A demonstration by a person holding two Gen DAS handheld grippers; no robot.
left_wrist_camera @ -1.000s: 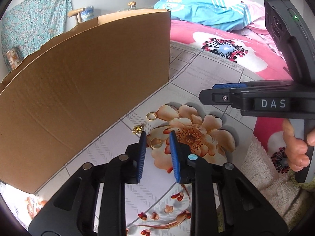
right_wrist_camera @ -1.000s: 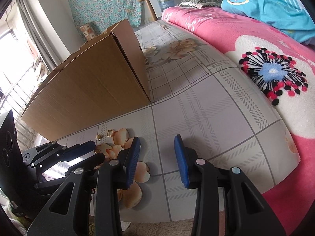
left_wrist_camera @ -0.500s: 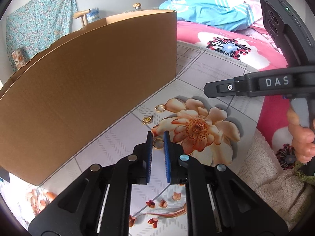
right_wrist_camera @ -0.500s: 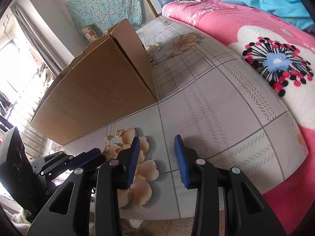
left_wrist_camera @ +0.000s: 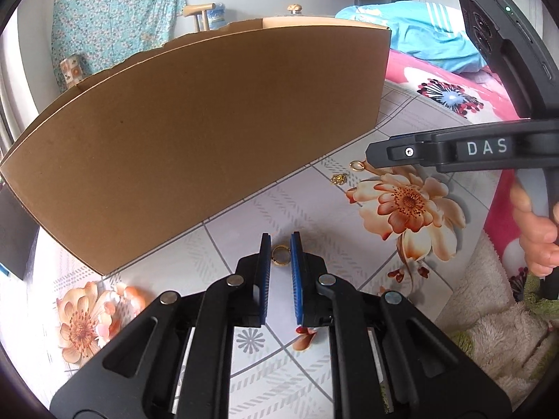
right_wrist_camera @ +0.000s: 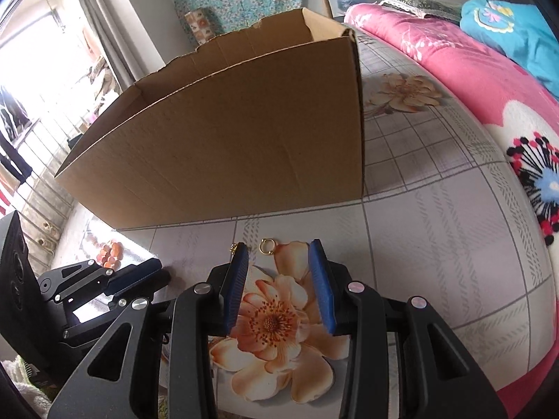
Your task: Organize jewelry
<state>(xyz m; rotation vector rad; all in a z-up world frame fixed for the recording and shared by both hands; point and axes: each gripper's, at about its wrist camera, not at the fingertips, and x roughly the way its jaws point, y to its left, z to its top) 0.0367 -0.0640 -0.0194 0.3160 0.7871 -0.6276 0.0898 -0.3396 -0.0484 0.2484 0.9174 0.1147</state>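
Left wrist view: left gripper [left_wrist_camera: 280, 256] had its blue pads drawn narrow on a small gold ring [left_wrist_camera: 280, 255], low centre of frame. The ring sat between the pad tips and looked clear of the tabletop [left_wrist_camera: 244, 209], though whether it was fully lifted could not be told. Its jaws had just been closing, with the ring between them.

Two more gold pieces lay loose on the floral-patterned tabletop, right of centre in that view, near the foot of the cardboard box [left_wrist_camera: 209, 122]: a gold hoop [left_wrist_camera: 356, 165] and, just beside it, a small gold charm [left_wrist_camera: 339, 178].

Right wrist view: right gripper [right_wrist_camera: 279, 255] stood partly open with nothing in it, pointed at the same pair. The hoop [right_wrist_camera: 267, 245] lay just past the pad tips, between them; the charm [right_wrist_camera: 233, 247] peeked out beside the left pad. No contact with either.

Box open at the top; its interior floor was hidden in both views, so nothing could be said of what was already in it.

Judgement on progress: early to middle. One ring in hand and, presumably, bound for the box. Two pieces were left on the tabletop, with the right gripper placed to take the hoop. No piece visibly stowed.
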